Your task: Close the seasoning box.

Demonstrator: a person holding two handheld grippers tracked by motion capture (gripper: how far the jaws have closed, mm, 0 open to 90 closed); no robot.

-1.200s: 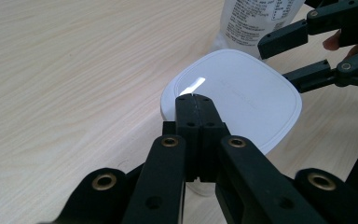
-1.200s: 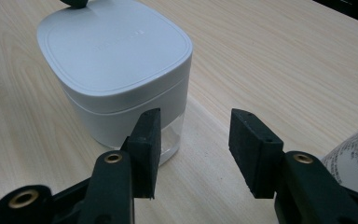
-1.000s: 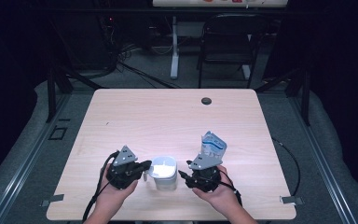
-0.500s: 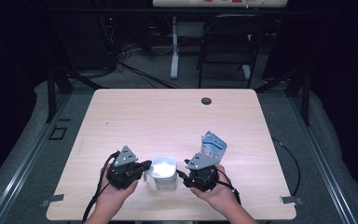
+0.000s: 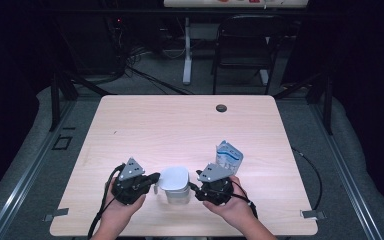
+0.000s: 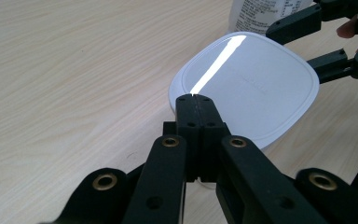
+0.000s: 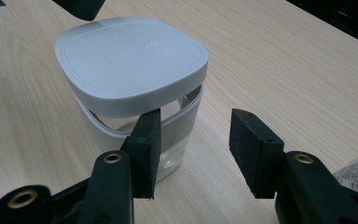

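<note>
A clear container with a square white lid (image 5: 174, 180) stands near the table's front edge, between both grippers. My left gripper (image 5: 154, 178) is shut, nothing held, and its closed tips (image 6: 193, 99) rest against the rim of the lid (image 6: 251, 84). My right gripper (image 7: 196, 119) is open beside the container (image 7: 130, 74); its left pad (image 7: 144, 144) sits close under the lid's edge, and the gap between the pads holds nothing. From the left gripper view the right gripper (image 6: 293, 46) shows across the lid. A blue-white printed pouch (image 5: 228, 156) stands just behind the right gripper (image 5: 197, 180).
The wooden table (image 5: 180, 125) has a small black hole (image 5: 221, 107) near its far edge. A dark chair (image 5: 245, 45) and a desk leg (image 5: 186, 55) stand beyond the table. The pouch's printed face (image 6: 265, 11) lies close behind the container.
</note>
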